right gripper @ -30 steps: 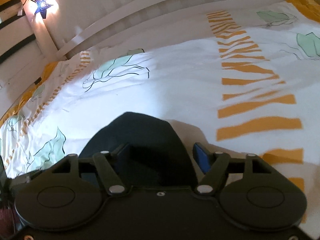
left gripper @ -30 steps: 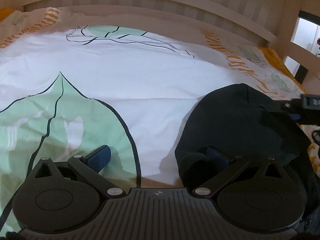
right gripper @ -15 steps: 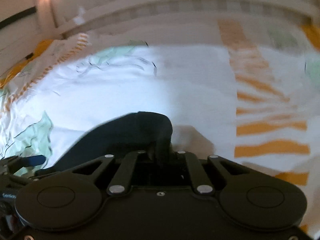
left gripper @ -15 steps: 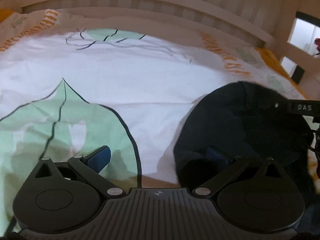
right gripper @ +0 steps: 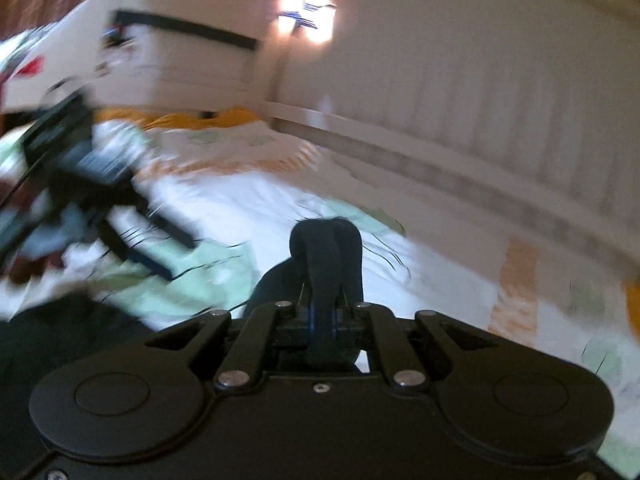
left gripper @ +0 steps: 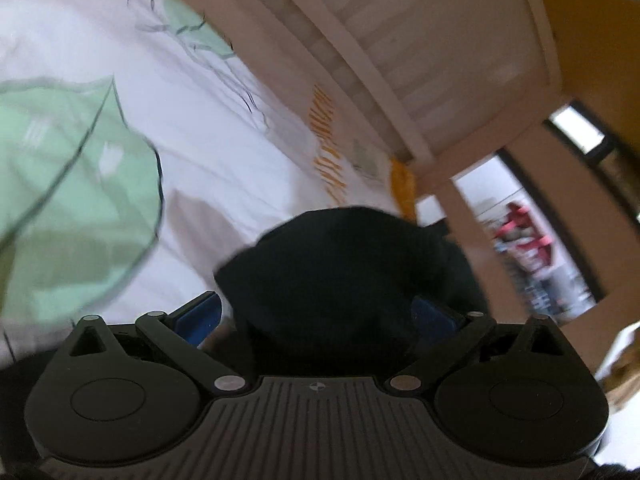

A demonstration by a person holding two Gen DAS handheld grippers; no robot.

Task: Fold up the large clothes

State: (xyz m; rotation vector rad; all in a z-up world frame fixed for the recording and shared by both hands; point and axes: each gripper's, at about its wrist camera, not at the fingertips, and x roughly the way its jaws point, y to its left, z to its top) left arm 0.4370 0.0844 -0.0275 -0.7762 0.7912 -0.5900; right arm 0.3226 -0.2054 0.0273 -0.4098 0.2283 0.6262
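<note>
A black garment (left gripper: 352, 264) bulges up between the wide-apart blue pads of my left gripper (left gripper: 316, 312). The left pad (left gripper: 200, 316) stands clear of the cloth and the right pad is partly covered by it. My right gripper (right gripper: 323, 312) is shut on a fold of the black garment (right gripper: 326, 248), which sticks up above the closed pads. More of the dark cloth hangs at the lower left (right gripper: 60, 340). In the right wrist view the left gripper (right gripper: 80, 152) shows as a blur at the left, above the bed.
The bed sheet (left gripper: 224, 152) is white with green leaves and orange stripes. A cream slatted bed rail (left gripper: 400, 40) runs along its far side (right gripper: 480, 100). A lit star lamp (right gripper: 304, 20) hangs on the wall. An opening with red things (left gripper: 540, 248) lies beyond the bed's corner.
My right gripper closed on a fold of the black garment and lifted it. Both views rose and rolled. The cloth now sits between the left gripper's jaws rather than at its right side.
</note>
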